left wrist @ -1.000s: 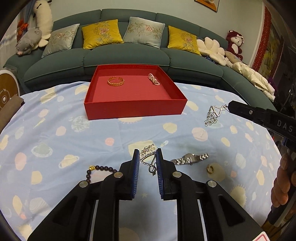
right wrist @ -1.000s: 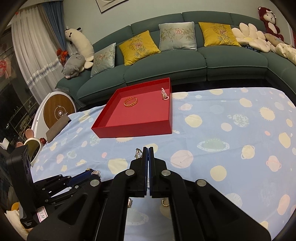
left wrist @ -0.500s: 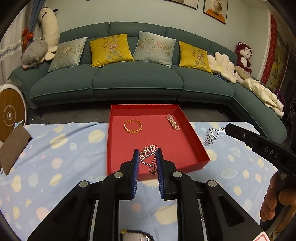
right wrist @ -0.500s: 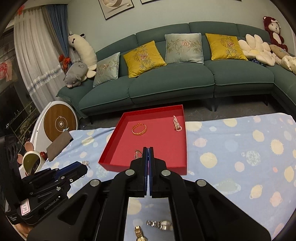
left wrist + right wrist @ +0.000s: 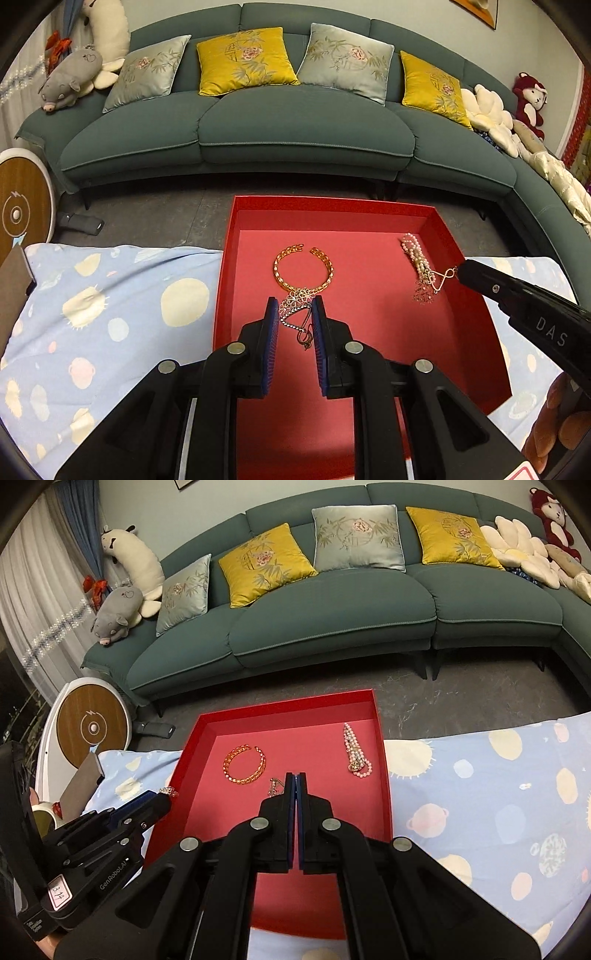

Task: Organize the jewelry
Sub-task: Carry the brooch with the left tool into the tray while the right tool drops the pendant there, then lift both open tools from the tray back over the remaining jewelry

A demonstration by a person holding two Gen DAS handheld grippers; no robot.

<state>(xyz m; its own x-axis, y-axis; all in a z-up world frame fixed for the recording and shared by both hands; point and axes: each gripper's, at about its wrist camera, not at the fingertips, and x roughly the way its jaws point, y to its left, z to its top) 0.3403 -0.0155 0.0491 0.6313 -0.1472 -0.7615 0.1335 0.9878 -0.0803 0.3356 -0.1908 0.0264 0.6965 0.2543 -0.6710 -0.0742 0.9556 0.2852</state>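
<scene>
A red tray [image 5: 476,332] [image 5: 384,794] holds a gold bracelet [image 5: 303,267] [image 5: 244,764] and a pink pearl bracelet [image 5: 415,254] [image 5: 355,755]. My left gripper [image 5: 294,308] is shut on a silver rhinestone earring [image 5: 297,308] and holds it over the tray's middle, just in front of the gold bracelet. My right gripper [image 5: 295,775], also seen from the left wrist [image 5: 460,269], is shut on a second dangling earring [image 5: 430,286] [image 5: 274,786], held over the tray's right side next to the pearl bracelet.
The tray stands at the far edge of a table under a light blue cloth [image 5: 110,306] with planet prints. Behind is grey floor and a teal sofa [image 5: 295,122] with cushions and plush toys. A round wooden-faced device [image 5: 92,727] stands at left.
Both grippers have moved forward from above the cloth to above the red tray, each still carrying its earring. The watch, ring and bead bracelet on the cloth have dropped out of view.
</scene>
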